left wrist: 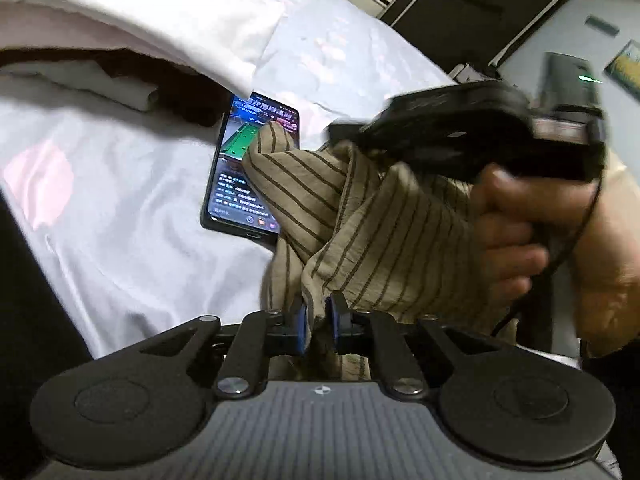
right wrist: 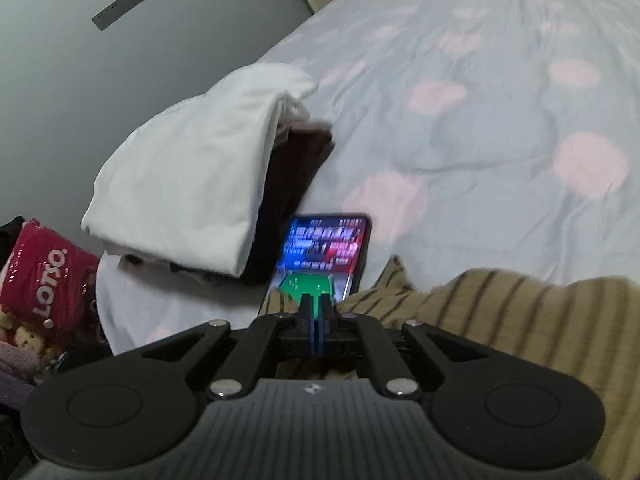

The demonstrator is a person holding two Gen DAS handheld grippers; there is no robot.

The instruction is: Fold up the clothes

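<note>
Two claws low over the bed [right wrist: 480,80]: left claw [left wrist: 318,316] pinching striped garment [left wrist: 380,232], right claw [right wrist: 318,312] closed, empty.

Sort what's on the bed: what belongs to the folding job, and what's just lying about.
Job: striped garment, clamped in left gripper; right gripper, shut; folded white and dark clothes pile.

Lying about: lit phone on the bedsheet; red Lotso bag beside the bed.

Both wrist views look closely down over the bed [left wrist: 120,208], sharing the phone [right wrist: 324,256].
</note>
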